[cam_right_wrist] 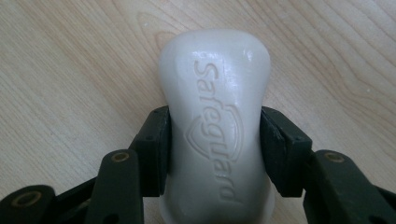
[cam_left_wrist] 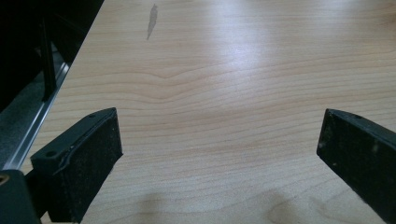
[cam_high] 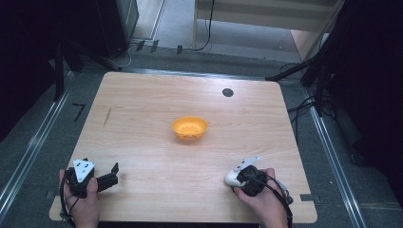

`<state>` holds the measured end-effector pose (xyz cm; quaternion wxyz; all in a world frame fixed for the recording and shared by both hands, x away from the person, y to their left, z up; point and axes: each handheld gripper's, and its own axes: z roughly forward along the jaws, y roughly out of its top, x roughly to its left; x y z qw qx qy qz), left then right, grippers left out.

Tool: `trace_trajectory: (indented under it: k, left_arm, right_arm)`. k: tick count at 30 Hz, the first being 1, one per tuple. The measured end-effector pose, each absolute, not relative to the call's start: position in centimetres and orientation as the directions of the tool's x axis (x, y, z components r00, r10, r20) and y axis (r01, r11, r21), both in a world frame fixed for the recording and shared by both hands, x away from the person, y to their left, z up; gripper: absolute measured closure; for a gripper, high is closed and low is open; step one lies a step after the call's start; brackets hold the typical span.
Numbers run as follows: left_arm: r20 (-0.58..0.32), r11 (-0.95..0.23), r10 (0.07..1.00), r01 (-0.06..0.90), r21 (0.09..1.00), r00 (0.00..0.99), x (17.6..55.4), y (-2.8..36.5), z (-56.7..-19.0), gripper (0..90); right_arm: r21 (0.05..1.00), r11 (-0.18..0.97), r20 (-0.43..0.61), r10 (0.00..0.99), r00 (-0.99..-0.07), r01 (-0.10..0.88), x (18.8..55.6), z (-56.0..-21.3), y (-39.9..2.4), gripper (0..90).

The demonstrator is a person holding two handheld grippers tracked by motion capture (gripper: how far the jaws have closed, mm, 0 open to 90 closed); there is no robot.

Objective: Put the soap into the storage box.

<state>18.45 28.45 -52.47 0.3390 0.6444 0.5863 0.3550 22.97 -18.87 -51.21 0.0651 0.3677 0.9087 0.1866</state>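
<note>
One white soap bar (cam_right_wrist: 215, 135), one orange bowl (cam_high: 189, 128), two tools, one wooden worktop (cam_high: 157, 104). The right tool (cam_high: 233, 178) is clamped on the soap bar, its two black jaws pressing the bar's long sides at its waist; the bar lies flat on the worktop with its embossed "Safeguard" face up, near the front right corner and close to the front edge. In the high view the bar's pale end (cam_high: 231, 177) protrudes to the left of the hand. The left tool (cam_left_wrist: 219, 149) rests near the front left corner with its jaws spread wide and nothing but bare wood between them. The bowl stands alone at the middle of the worktop, well apart from both tools — unobstructed surface lies on every side of it. One dark round mark (cam_high: 227, 92) sits near the far edge; one grey streak (cam_high: 107, 116) lies toward the left edge.
</note>
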Motion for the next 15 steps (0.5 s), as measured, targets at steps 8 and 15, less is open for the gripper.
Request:
trace_trajectory:
  k: [8,15]
  left_arm:
    - [0.057,-0.08,0.997,0.509,0.857,0.06,18.42,28.46,-52.48,0.2]
    - [0.059,-0.082,0.996,0.51,0.856,0.061,18.41,28.42,-52.47,0.2]
  right_arm:
    - [0.388,0.669,0.027,0.68,-0.733,0.634,23.1,-51.22,-18.93,49.7]
    - [0.389,0.714,-0.001,0.633,-0.774,0.583,23.04,-51.07,-18.56,50.7]
